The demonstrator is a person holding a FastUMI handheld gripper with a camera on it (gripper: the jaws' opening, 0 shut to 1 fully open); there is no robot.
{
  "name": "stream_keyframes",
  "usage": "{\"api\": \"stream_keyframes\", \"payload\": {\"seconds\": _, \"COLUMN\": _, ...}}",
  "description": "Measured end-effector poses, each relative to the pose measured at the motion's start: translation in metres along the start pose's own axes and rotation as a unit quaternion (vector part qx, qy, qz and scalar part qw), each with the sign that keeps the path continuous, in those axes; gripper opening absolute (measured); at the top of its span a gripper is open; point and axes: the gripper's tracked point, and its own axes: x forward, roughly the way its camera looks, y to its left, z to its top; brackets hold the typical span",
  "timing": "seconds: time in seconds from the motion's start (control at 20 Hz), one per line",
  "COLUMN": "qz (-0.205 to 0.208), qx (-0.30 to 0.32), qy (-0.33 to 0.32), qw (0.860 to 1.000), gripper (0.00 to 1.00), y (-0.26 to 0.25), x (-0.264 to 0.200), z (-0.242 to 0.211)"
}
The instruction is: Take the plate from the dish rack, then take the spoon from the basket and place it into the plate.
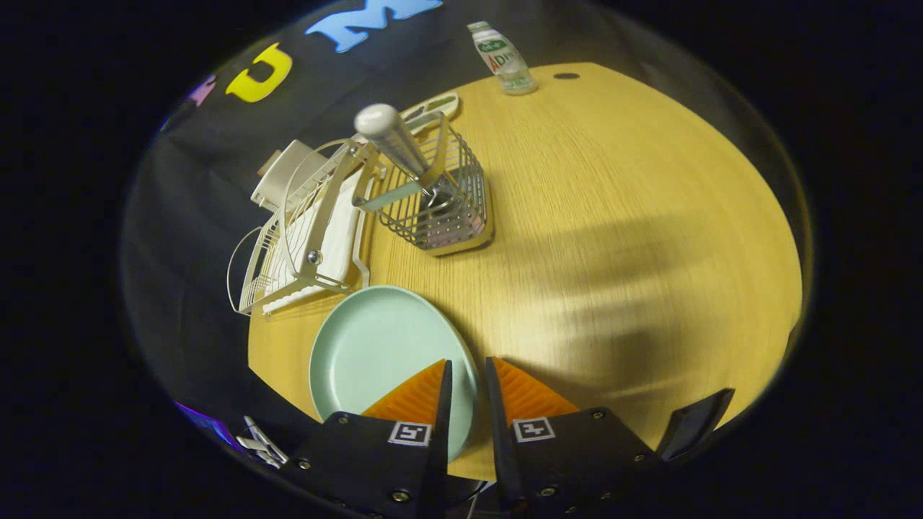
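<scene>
— Two fingers of the gripper (466, 375) nearly together, narrow gap, nothing clamped; plate's (375, 353) right rim under them, flat on table (613, 216).
— Spoon?
— Spoon (395, 140) upright in basket (443, 194), far side; dish rack (303, 231) left of it.

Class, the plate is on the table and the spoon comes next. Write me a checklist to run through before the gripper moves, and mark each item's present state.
1. Plate out of the dish rack, flat on the table: ok.
2. Gripper free of the plate: cannot tell; the fingers stand close together at its rim.
3. Spoon still in the basket, handle up: ok.
4. Handle reachable above the basket's rim: ok.
5. Bottle away from the path: ok.
</scene>
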Motion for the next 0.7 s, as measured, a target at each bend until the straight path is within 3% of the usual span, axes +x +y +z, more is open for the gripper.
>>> {"api": "stream_keyframes", "payload": {"seconds": 0.1, "qz": -0.026, "qx": -0.056, "qy": -0.042, "qw": 0.997, "gripper": 0.38, "y": -0.005, "x": -0.015, "z": 0.014}}
{"api": "stream_keyframes", "payload": {"seconds": 0.2, "qz": -0.041, "qx": -0.104, "qy": -0.113, "qw": 0.987, "gripper": 0.38, "y": -0.002, "x": -0.038, "z": 0.04}}
{"api": "stream_keyframes", "payload": {"seconds": 0.25, "qz": -0.04, "qx": -0.126, "qy": -0.159, "qw": 0.978, "gripper": 0.38, "y": 0.002, "x": -0.054, "z": 0.054}}
{"api": "stream_keyframes", "payload": {"seconds": 0.4, "qz": -0.049, "qx": -0.176, "qy": -0.314, "qw": 0.932, "gripper": 0.38, "y": 0.009, "x": -0.097, "z": 0.101}}
{"api": "stream_keyframes", "payload": {"seconds": 0.45, "qz": -0.055, "qx": -0.184, "qy": -0.344, "qw": 0.919, "gripper": 0.38, "y": 0.007, "x": -0.106, "z": 0.109}}
{"api": "stream_keyframes", "payload": {"seconds": 0.6, "qz": -0.054, "qx": -0.191, "qy": -0.378, "qw": 0.904, "gripper": 0.38, "y": 0.005, "x": -0.11, "z": 0.115}}
{"api": "stream_keyframes", "payload": {"seconds": 0.7, "qz": -0.054, "qx": -0.206, "qy": -0.42, "qw": 0.882, "gripper": 0.38, "y": 0.007, "x": -0.121, "z": 0.13}}
